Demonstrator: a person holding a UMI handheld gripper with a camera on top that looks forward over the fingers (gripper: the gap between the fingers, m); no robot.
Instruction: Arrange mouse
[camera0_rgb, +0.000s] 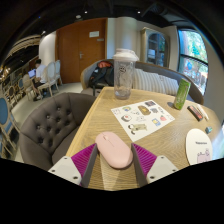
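Observation:
A pale pink computer mouse (113, 150) lies lengthwise between my gripper's two fingers, over the near end of a light wooden table (100, 120). My gripper (113, 152) has its magenta pads against the mouse's left and right sides, and both fingers (82, 159) press on it. The mouse's rear end points back toward me. I cannot see whether it touches the table top.
Beyond the fingers lies a printed sheet with small pictures (143, 116). A clear lidded cup (124, 72) stands at the far end. To the right are a green can (182, 94) and a white round disc (200, 146). A grey tufted chair (48, 120) stands left of the table.

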